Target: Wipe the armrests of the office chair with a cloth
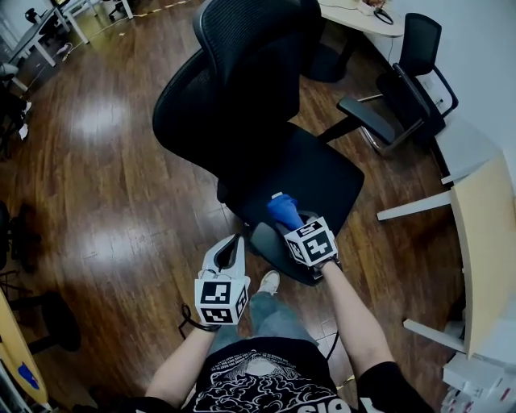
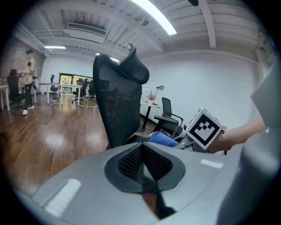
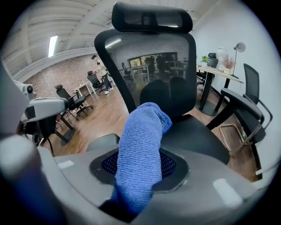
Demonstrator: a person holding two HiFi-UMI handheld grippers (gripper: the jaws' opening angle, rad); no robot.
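A black mesh-backed office chair (image 1: 242, 73) stands in front of me, its seat (image 1: 322, 173) facing right. My right gripper (image 1: 292, 226) is shut on a rolled blue cloth (image 1: 283, 211) and hovers over the chair's near armrest (image 1: 272, 246), at the seat's front corner. In the right gripper view the cloth (image 3: 142, 162) sticks up between the jaws and hides their tips. The far armrest (image 1: 367, 119) juts out to the right. My left gripper (image 1: 234, 242) hangs left of that near armrest, shut with nothing in it; its pads (image 2: 142, 169) meet.
A second black chair (image 1: 419, 73) stands at the back right beside a white desk (image 1: 363, 18). A light wooden desk (image 1: 484, 242) runs along the right edge. Wooden floor (image 1: 105, 161) lies to the left. A person (image 2: 30, 81) stands far off in the left gripper view.
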